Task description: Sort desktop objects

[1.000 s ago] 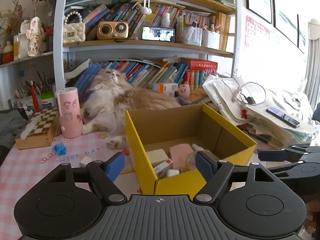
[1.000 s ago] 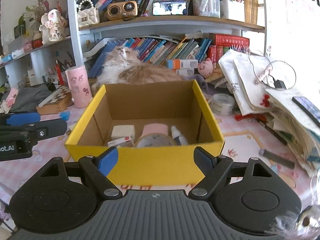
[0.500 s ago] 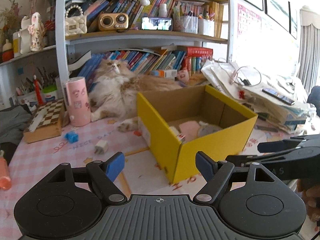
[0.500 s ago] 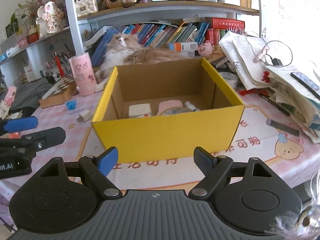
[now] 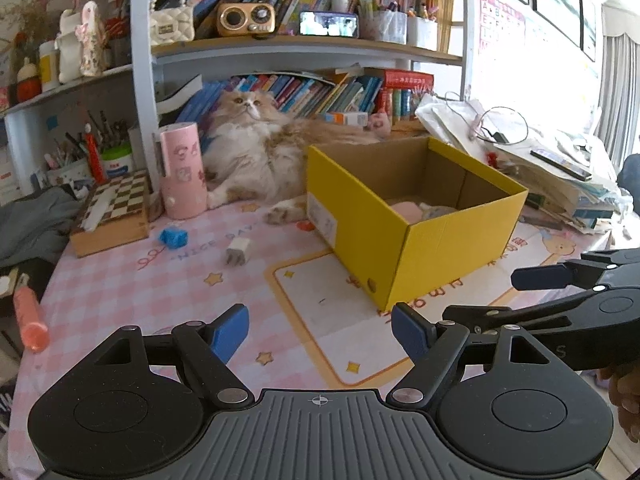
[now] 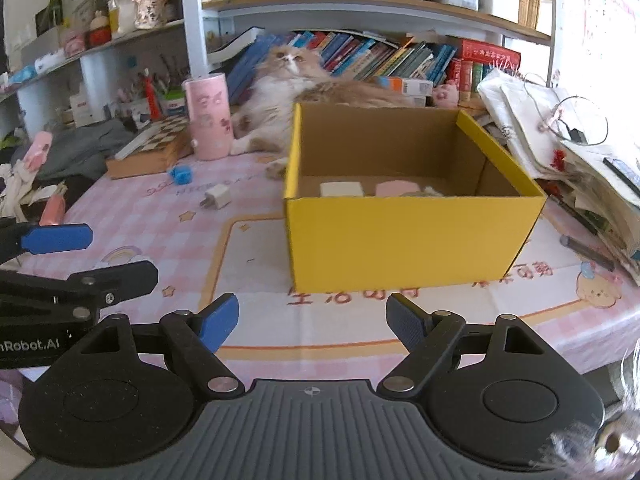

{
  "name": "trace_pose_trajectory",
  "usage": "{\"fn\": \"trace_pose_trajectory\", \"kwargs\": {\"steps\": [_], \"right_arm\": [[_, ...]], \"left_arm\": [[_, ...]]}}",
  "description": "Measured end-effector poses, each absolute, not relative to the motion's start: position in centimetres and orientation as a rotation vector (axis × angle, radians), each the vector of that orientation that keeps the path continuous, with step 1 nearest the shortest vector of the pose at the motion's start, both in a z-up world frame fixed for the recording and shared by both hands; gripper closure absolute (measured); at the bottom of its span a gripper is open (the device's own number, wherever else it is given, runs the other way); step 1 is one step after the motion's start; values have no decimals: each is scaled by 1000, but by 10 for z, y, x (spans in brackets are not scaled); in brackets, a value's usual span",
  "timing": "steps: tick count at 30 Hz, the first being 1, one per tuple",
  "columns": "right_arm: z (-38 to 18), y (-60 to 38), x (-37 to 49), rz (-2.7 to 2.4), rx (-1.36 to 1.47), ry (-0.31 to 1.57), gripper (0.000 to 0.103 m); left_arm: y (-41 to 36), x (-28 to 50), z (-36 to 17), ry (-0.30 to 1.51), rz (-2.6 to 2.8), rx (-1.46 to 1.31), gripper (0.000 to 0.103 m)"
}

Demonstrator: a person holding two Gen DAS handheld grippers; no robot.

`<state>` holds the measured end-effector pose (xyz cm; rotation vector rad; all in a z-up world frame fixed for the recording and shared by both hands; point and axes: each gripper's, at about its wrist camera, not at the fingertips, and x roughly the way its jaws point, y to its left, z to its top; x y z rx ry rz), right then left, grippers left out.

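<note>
A yellow box [image 6: 404,240] is seen open on the pink checked tablecloth [image 5: 168,280], with a white block [image 6: 341,189] and a pink block [image 6: 396,188] inside. A white plug [image 5: 238,251] and a blue cube [image 5: 173,237] are left on the cloth, well apart from the box. Both the left gripper [image 5: 320,330] and the right gripper [image 6: 313,322] are held over the cloth with jaws apart and nothing between them. A cat [image 5: 256,148] is stretched out behind the box.
</note>
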<state>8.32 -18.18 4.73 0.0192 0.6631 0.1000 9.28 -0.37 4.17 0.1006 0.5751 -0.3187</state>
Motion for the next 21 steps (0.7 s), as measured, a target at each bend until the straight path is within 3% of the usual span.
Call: {"fn": "trace_pose_trajectory", "kwargs": {"steps": [21], "right_arm": [[34, -119, 72, 137, 24, 719, 23]], "left_arm": [[58, 75, 31, 631, -279, 83, 22]]}}
